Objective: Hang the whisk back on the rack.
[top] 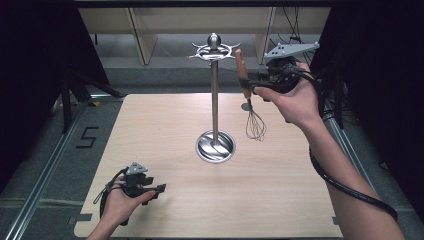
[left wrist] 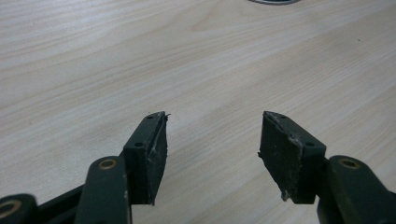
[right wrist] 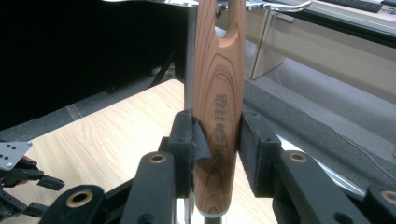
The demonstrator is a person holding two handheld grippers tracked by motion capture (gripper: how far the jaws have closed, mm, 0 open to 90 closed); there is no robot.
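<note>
A metal utensil stand [top: 214, 95] with a round base [top: 215, 146] and hooked arms [top: 214, 51] at its top rises from the middle of the table. My right gripper [top: 248, 80] is held up beside the stand's top, shut on the wooden handle [right wrist: 219, 107] of a whisk [top: 255, 124], whose wire head hangs down above the table. The handle's slotted end [right wrist: 224, 21] reaches up near the hooks [right wrist: 280, 6]. My left gripper [top: 159, 190] rests low at the table's near left, open, nothing between its pads [left wrist: 154, 154].
The wooden table [top: 165, 120] ends in floor rails [top: 45, 170] on the left. Dark curtains flank both sides and wooden shelving [top: 150, 30] stands behind. A thick cable [top: 350, 190] trails from my right gripper along the forearm.
</note>
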